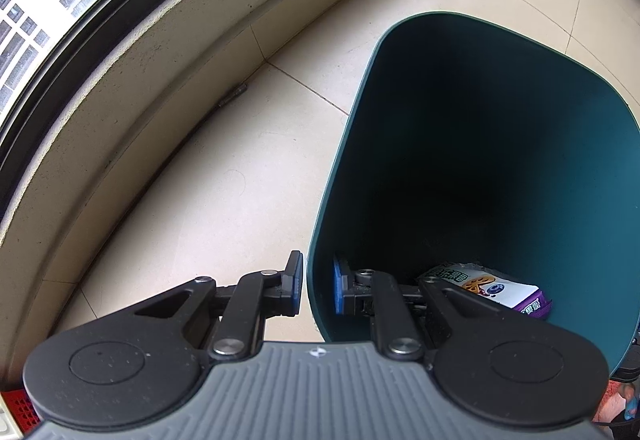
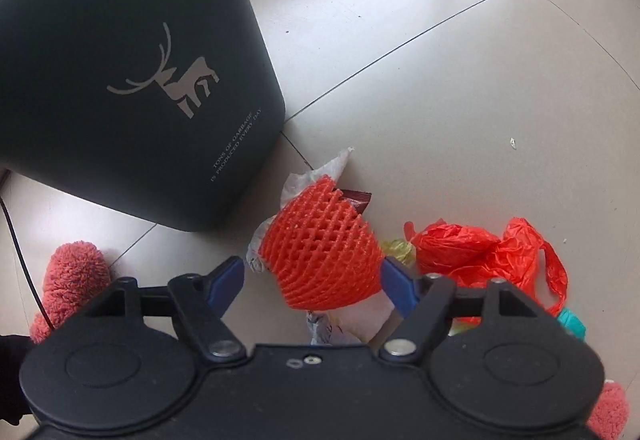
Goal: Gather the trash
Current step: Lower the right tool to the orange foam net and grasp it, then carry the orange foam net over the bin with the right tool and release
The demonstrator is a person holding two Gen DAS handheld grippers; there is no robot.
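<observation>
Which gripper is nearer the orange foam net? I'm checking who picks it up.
Right. The right gripper is open, its fingers either side of the orange foam net. The left gripper is shut on the bin wall.

A pale tiled floor (image 2: 440, 40) with dark grout lines carries everything. A dark green bin (image 2: 120, 80) stands on it at ten o'clock in the right wrist view. At centre lies an orange foam net (image 2: 320, 252) over white paper (image 2: 320, 170) and a brown wrapper (image 2: 358, 199); a crumpled orange plastic bag (image 2: 480, 252) lies at three o'clock
</observation>
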